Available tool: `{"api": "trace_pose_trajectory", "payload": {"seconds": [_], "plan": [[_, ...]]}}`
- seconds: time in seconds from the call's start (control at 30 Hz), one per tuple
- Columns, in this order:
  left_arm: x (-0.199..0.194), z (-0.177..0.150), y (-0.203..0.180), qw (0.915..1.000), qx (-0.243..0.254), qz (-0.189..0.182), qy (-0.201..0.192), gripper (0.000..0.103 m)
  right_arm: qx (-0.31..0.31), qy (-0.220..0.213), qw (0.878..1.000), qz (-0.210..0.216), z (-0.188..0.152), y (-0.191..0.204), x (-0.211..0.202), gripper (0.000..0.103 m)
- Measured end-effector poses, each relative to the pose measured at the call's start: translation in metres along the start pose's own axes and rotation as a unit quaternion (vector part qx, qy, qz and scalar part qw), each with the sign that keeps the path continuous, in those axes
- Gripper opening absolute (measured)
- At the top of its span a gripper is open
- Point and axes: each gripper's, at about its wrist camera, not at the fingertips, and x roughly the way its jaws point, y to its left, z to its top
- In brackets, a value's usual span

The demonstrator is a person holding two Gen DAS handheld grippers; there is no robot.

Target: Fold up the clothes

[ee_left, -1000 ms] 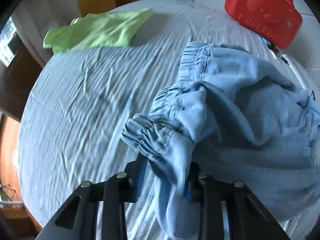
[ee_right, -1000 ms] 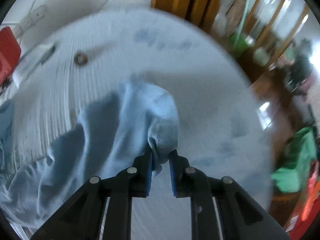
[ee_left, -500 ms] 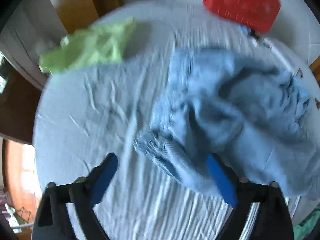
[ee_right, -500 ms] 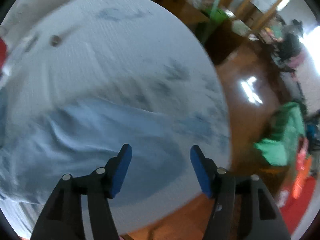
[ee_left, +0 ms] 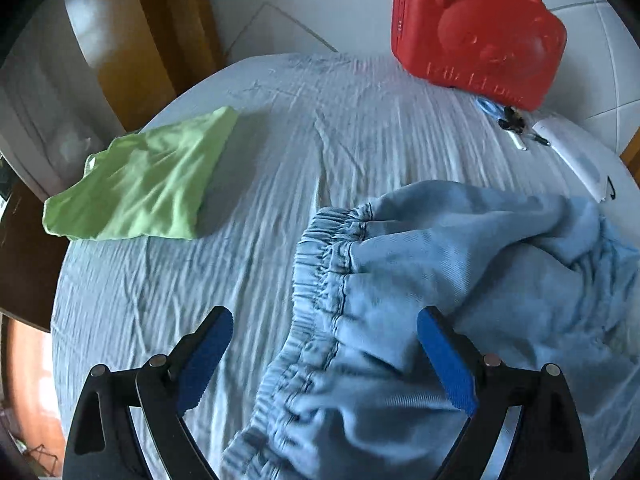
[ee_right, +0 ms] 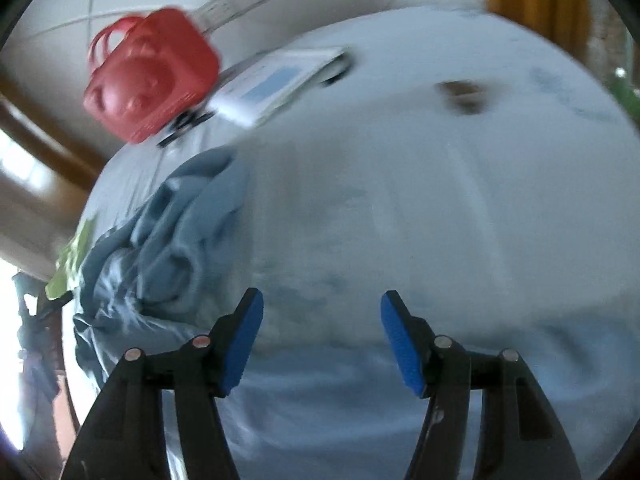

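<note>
1. Right now the left hand-held gripper (ee_left: 325,354) hangs over the tabletop (ee_left: 168,288) with its jaws spread wide and nothing clamped between them; its blue pads (ee_left: 446,364) flank the gathered waistband of the blue garment (ee_left: 460,280) below.
2. That blue garment lies crumpled on the pale wrinkled cloth covering the tabletop, elastic waistband towards the middle, the rest bunched off to the right of the left wrist view.
3. A green garment (ee_left: 140,184) lies flat near the far left edge of the tabletop, well apart from the blue one.
4. A red case (ee_left: 476,32) with a handle sits at the far edge, with a white flat object (ee_left: 576,152) and some small dark items just beside it.
5. The right hand-held gripper (ee_right: 322,344) is likewise wide open and holds nothing; under it is pale blue fabric, too blurred to tell cloth from garment.
6. From the right wrist view the blue garment (ee_right: 168,248) shows heaped at the left, the red case (ee_right: 152,80) beyond it, and a small brown spot (ee_right: 462,94) on the cloth.
</note>
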Motion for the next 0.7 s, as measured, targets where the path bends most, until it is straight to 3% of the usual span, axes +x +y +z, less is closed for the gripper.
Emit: {"api": "trace_pose_trajectory", "payload": {"seconds": [0.2,0.33,0.47,0.5,0.53,0.57,0.63,0.7], "plan": [[0.032,-0.006,-0.005,0.9995,0.008,-0.004,0.029,0.094,-0.056,0.026,0.998,0.033,-0.001,0.08,0.043,0.061],[0.054,-0.011,-0.009,0.9987,0.014,-0.006,0.048,0.095,-0.076,0.038,0.996,0.023,0.0,0.115,0.067,0.061],[0.062,-0.007,-0.002,0.9979,-0.015,-0.032,0.053,0.093,-0.098,0.042,0.994,-0.014,-0.003,0.137,0.09,0.061],[0.06,-0.005,-0.004,0.9979,-0.012,-0.035,0.053,0.087,-0.118,0.039,0.991,-0.037,-0.004,0.144,0.093,0.059],[0.058,-0.002,-0.007,0.9979,-0.009,-0.04,0.05,0.056,-0.156,0.034,0.984,-0.077,-0.006,0.156,0.096,0.033],[0.054,0.0,-0.01,0.9978,-0.009,-0.044,0.049,0.045,-0.188,0.027,0.976,-0.11,-0.006,0.164,0.096,0.019],[0.043,0.007,-0.016,0.999,-0.002,-0.034,0.028,0.039,-0.24,0.011,0.958,-0.159,-0.004,0.174,0.09,0.01],[0.028,0.013,-0.019,0.9997,0.001,-0.024,0.002,0.036,-0.272,-0.031,0.938,-0.214,0.009,0.176,0.069,0.008]]}}
